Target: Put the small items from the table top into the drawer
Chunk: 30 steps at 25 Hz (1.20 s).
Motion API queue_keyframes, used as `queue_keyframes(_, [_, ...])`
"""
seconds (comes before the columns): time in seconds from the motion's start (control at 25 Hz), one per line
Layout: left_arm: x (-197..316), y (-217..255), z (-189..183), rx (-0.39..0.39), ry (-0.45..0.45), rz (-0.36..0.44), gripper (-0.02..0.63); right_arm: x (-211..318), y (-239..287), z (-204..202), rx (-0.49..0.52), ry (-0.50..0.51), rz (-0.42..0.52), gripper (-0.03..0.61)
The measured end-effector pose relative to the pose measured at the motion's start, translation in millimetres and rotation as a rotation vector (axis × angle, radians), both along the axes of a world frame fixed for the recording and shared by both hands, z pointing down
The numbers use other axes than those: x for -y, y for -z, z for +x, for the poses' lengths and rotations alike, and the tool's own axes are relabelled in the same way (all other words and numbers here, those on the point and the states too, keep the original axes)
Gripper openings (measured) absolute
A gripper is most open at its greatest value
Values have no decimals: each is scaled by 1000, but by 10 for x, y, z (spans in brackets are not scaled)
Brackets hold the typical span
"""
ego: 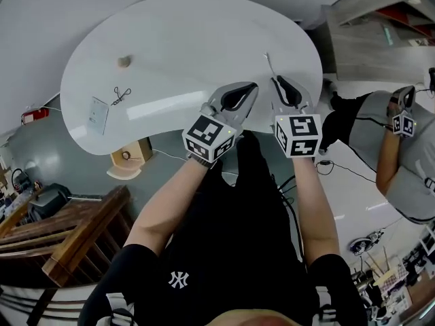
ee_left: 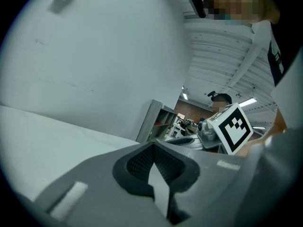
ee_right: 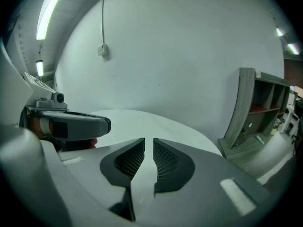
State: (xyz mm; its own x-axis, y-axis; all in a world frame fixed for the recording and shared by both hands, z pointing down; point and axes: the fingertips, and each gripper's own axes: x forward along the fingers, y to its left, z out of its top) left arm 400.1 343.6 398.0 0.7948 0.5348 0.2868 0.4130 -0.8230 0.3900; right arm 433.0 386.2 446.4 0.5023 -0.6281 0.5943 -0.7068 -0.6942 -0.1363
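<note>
You hold both grippers empty at the table's [ego: 177, 39] near edge, seemingly poised to reach: left gripper [ego: 253, 86] jaws together, right gripper [ego: 275, 81] jaws narrowly apart.

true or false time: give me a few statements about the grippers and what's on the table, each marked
1. The left gripper has its jaws together with nothing between them. True.
2. The right gripper grips a small item. False: its jaws stand slightly apart and empty.
3. The table is white. True.
4. The table bears no small items. False: a round item, a black clip and a white card lie on its left part in the head view, apart from both grippers.
</note>
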Motion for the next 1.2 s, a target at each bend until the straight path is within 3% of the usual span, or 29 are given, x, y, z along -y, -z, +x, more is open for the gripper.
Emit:
queue_keyframes(0.6, [58,-701,356,101,90,-20,0,122,-1023,470,139,95,-151,107])
queue_keyframes(1.2, [151,-834,444,121,129,-42,0,214,-1415,626,176,132,-315,117])
